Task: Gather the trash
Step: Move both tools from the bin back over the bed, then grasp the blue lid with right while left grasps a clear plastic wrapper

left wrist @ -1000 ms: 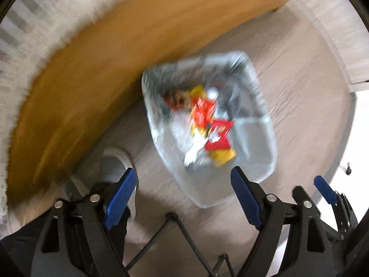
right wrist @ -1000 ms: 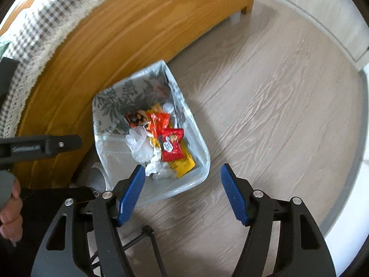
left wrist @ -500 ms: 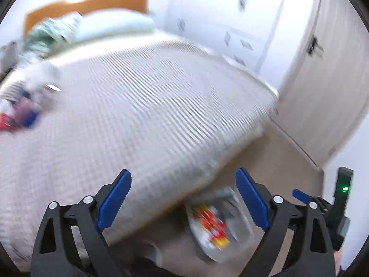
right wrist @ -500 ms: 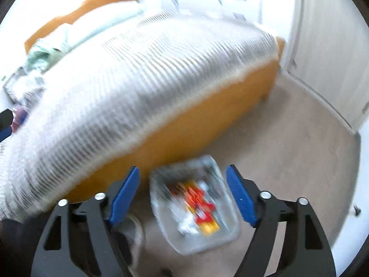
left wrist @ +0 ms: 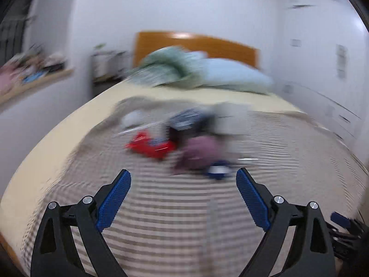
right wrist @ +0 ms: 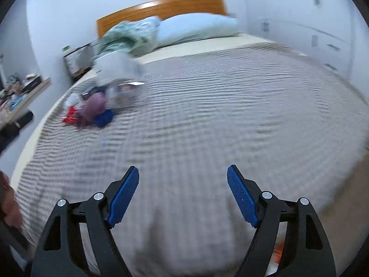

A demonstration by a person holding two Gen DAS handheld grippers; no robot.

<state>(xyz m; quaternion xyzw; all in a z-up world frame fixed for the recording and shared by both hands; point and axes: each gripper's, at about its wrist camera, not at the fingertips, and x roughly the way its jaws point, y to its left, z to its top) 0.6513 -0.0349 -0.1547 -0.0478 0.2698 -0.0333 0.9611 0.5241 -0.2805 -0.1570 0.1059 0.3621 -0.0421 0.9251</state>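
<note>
Blue pads wide apart, trash still on the bed

Blue pads stand far apart on my left gripper [left wrist: 183,184], with nothing between them but striped bedspread [left wrist: 184,219]. My right gripper [right wrist: 183,180] is spread wide too and grips nothing. Both views are blurred, so small details are hard to make out.

From the left gripper I see a heap of trash [left wrist: 180,136] lying on the bedspread toward the head end of the bed, near its left edge: a red wrapper [left wrist: 150,146], a purple crumpled lump [left wrist: 199,153], a small blue piece [left wrist: 218,169] just beside it, a dark blue packet [left wrist: 186,121] and a pale, whitish bundle [left wrist: 230,117]. What each item really is I cannot tell. The heap sits well apart from both grippers.

Beyond it, against the wooden headboard [left wrist: 196,41], lie a light blue pillow [left wrist: 235,76] and a green rumpled blanket [left wrist: 166,67]. From the right gripper the same heap shows at the bed's left edge, and my left hand [right wrist: 10,205] shows at the frame's left rim.
</note>
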